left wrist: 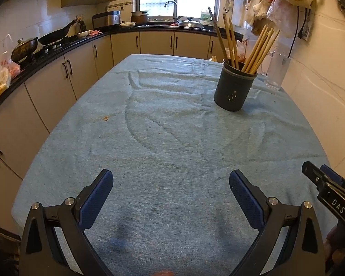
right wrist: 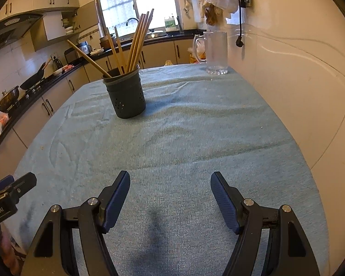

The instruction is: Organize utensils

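While both tools hang low over the near end of the worktop (left wrist: 172, 138), nothing is gripped. Taking the holder (left wrist: 235, 85) as the landmark: the left gripper (left wrist: 171, 182) sits well short of it and off to its left, fingers (left wrist: 99, 197) spread wide with only blue cloth (right wrist: 195, 126) between them. The holder itself, dark and round with small holes in its side, stands upright on the cloth toward the far end, and the chopsticks (left wrist: 257, 50) stand inside it, fanning out above its rim. The right gripper (right wrist: 170, 184) is also well short of the holder, to its right, fingers (right wrist: 225, 204) wide apart and empty. Beyond the holder, further right by the wall, stands a clear mug (right wrist: 215, 53).
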A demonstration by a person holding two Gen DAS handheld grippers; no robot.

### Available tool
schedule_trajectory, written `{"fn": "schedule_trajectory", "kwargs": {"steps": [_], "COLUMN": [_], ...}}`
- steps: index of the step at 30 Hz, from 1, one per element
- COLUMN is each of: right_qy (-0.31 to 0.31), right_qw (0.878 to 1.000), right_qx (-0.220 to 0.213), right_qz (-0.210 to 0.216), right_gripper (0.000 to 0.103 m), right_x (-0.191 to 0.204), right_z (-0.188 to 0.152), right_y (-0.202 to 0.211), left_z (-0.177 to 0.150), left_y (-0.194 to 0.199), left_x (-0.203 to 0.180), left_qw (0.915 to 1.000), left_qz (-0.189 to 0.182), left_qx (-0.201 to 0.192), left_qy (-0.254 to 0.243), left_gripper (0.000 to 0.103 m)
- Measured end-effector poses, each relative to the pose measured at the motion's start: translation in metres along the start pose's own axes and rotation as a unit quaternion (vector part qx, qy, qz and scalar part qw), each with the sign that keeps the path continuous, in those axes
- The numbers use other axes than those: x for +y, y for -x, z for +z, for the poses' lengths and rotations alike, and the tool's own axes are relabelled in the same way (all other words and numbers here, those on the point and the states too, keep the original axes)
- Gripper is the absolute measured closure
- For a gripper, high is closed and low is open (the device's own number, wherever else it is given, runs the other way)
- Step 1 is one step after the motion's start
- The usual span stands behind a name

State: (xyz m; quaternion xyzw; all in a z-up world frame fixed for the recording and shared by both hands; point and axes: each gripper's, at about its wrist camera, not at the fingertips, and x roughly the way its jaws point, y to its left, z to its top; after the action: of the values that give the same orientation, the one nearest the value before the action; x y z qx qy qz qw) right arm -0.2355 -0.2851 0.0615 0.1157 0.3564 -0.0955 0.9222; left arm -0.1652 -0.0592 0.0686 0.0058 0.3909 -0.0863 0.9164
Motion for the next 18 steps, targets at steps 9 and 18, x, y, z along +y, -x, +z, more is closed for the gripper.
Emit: {"fn": "schedule_trajectory", "kwargs": {"steps": [9, 18], "right_qy": [-0.005, -0.008], "right_qw": [1.000, 1.000], "right_qx": [-0.007, -0.013], "right_qz": [-0.005, -0.009], "right_gripper": [0.025, 0.025], "right_x": [-0.0004, -0.0008], "right_z": [0.0001, -0.0003], "right_y": [0.0011, 0.0038], "left_z": [-0.0018, -0.0043], "left_y": [0.0022, 0.0035], "left_x": [-0.0030, -0.0030], "left_qw": [1.0000, 0.9999], "left_qz": [-0.005, -0.012], "left_qx": [-0.002, 0.001], "left_qy": [-0.005, -0.010], "left_gripper": [0.003, 0.003]}}
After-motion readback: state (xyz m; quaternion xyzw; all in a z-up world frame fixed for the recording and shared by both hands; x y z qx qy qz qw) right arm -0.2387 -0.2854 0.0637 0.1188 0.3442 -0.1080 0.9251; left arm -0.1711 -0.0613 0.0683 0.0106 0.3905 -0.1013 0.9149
